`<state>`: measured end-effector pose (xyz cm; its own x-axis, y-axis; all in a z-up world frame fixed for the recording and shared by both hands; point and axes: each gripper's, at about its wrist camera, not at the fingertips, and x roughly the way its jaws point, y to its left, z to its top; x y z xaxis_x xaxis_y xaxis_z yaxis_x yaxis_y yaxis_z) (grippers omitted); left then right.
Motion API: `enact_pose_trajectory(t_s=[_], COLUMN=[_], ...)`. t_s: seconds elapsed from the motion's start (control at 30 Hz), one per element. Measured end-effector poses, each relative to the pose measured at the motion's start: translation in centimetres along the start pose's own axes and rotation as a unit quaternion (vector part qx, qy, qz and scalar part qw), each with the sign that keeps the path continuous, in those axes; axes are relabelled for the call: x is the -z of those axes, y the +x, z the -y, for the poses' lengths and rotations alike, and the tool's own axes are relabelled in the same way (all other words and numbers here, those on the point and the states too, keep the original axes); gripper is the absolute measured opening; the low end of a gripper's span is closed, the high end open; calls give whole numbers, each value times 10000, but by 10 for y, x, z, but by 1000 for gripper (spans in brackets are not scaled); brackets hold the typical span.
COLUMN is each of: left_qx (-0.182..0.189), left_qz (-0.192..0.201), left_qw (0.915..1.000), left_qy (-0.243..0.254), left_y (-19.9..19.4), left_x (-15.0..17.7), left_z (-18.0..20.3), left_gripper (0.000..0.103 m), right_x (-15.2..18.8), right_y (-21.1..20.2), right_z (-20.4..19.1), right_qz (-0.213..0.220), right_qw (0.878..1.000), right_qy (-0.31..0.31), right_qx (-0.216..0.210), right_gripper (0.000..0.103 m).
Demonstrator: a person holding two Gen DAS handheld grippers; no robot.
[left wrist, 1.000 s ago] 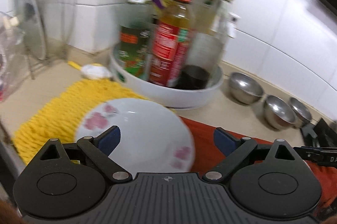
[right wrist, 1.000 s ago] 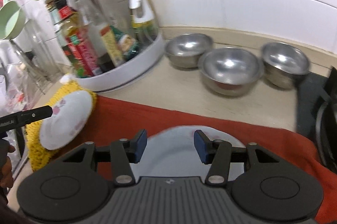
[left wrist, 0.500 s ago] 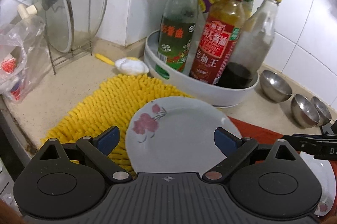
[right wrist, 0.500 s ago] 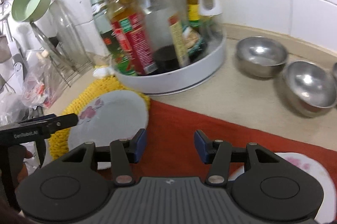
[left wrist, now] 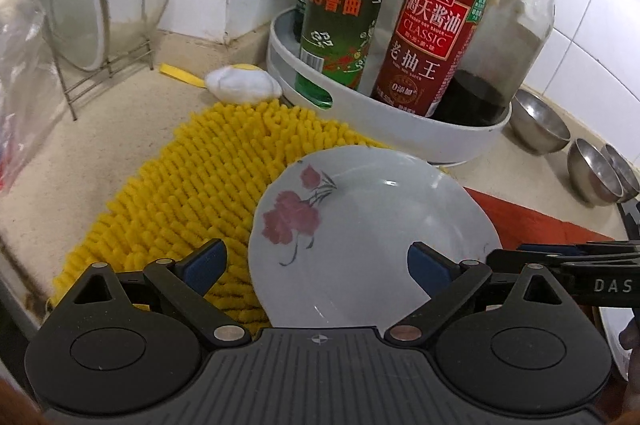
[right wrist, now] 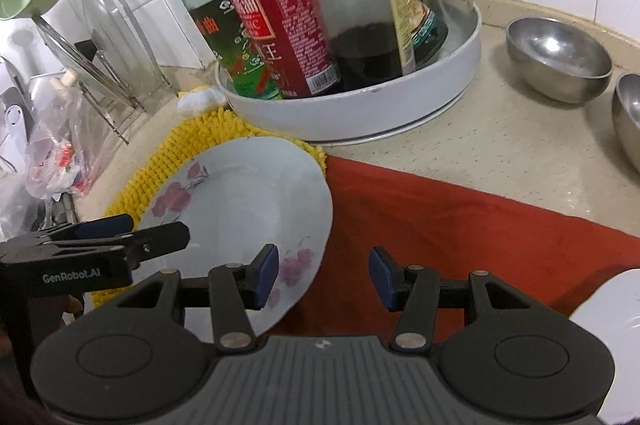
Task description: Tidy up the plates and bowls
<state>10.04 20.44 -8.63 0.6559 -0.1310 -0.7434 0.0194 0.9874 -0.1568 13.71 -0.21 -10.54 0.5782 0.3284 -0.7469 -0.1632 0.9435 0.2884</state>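
Fingers, your left gripper: wide, empty, straddling the white flowered china plate; right gripper half-open, empty, plate lying leftward.

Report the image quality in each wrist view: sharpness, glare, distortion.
Left wrist view: sharp overall, the soy sauce bottle label readable; a small glare spot on the floral plate; fisheye bends the wall tiles and darkens the corners. Right wrist view: softer, the bottle labels slightly smeared; highlights on the steel bowl; same fisheye curvature.
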Motion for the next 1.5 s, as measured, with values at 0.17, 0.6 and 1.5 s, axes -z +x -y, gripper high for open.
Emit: enact_pose_trajectory(t_s=[0.17,0.6,1.5], left_qx=[-25,-153,75], left_qz=[-117,-386,-325], left_qw=[9998,9977,9971], left_qy=[170,540,680], left_y=[8,19,16], left_x=[-4,-3,10], left_z=[3,11,24], left_gripper=[99,99,100], right_x=[-2,-2,7], right_y=[10,24,14], right_z=[-4,-12,-7], right_qz=[-60,-151,-106], right_qw=[9999,9997,9991], right_qy=[102,193,404], right_qx=[41,16,23], right_gripper=[46,46,34])
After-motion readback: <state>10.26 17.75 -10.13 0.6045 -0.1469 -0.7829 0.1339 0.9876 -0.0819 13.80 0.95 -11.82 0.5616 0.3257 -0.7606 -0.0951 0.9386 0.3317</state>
